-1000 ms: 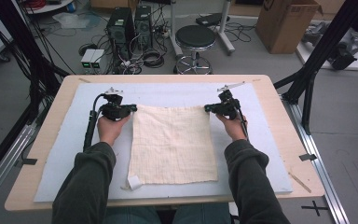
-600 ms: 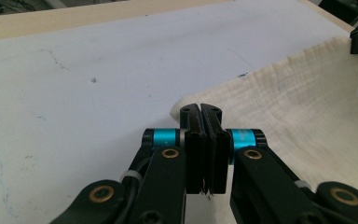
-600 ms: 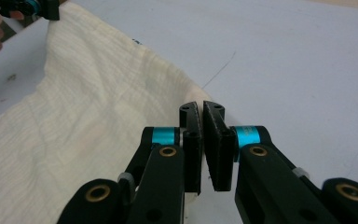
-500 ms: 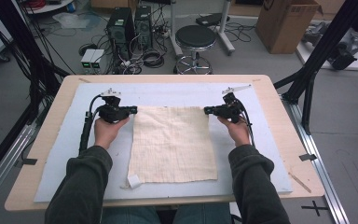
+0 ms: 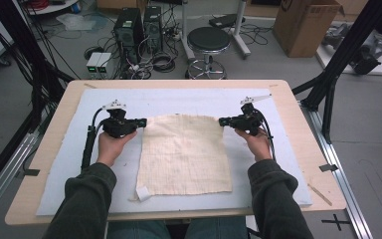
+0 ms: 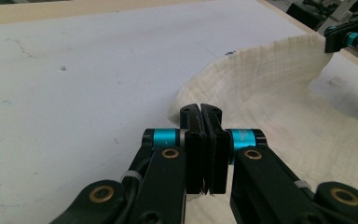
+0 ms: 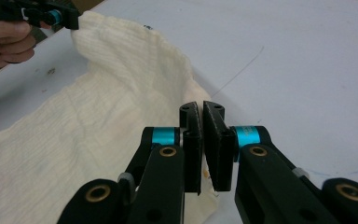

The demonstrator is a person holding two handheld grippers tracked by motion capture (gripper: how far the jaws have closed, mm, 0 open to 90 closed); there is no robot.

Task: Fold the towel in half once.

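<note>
A cream woven cloth lies spread on the white mat in the middle of the table. My left gripper is shut on its far left corner, and my right gripper is shut on its far right corner. In the left gripper view the jaws meet with the cloth pinched between them, its far edge raised toward the other gripper. The right gripper view has its jaws closed on the cloth as well, with the left gripper farther off.
A small white tag sits at the cloth's near left corner. The mat covers most of the wooden table. Beyond the far edge stand a black stool, computer towers and a cardboard box.
Both hands have drawn a little toward the person, still holding the cloth's far corners. The jaws have stayed shut.
</note>
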